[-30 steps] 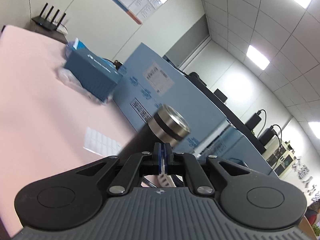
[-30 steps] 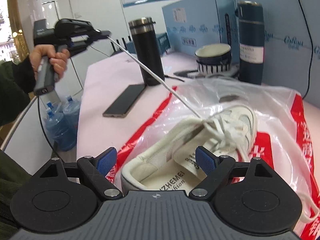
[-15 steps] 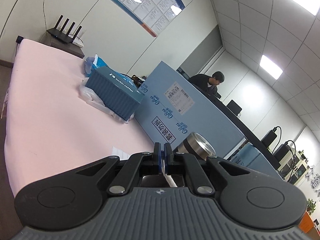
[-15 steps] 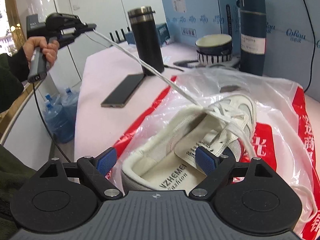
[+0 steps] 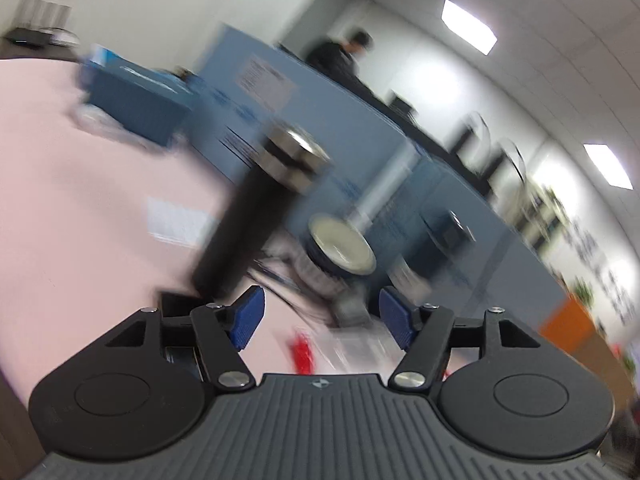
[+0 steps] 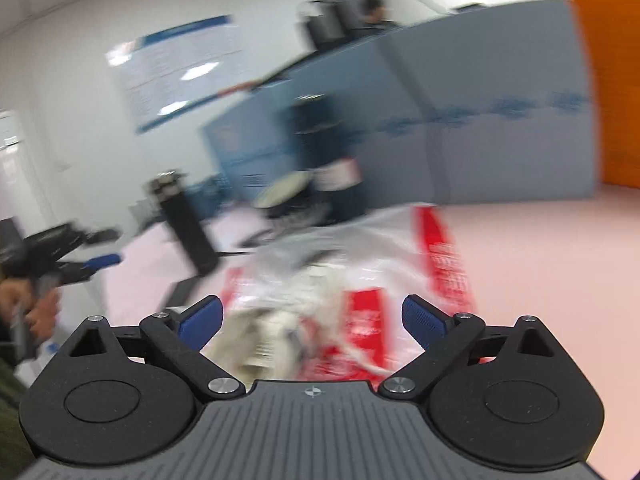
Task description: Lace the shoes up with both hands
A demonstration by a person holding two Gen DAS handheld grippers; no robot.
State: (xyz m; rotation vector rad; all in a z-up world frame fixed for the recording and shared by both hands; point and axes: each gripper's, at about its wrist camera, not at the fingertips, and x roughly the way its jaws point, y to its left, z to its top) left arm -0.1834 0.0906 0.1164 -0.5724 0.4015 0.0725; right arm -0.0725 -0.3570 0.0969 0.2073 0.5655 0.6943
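Behind shoe [image 6: 280, 320], black flask [image 6: 184, 220], bowl [image 5: 340, 240], blue boxes [image 6: 480, 120]

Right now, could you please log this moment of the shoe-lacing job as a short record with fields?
left gripper: open, nothing between the fingers
right gripper: open, empty, just above the shoe
shoe: white, lying on the plastic bag
plastic bag: clear with red print, on the pink table
black flask: behind the left gripper
image quality: heavy motion blur, laces unclear

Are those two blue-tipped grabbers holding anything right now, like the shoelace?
Nothing is held. The left hand-held gripper and the right hand-held gripper both stand open, with no lace between their pads. The white shoe lies blurred on its plastic bag.
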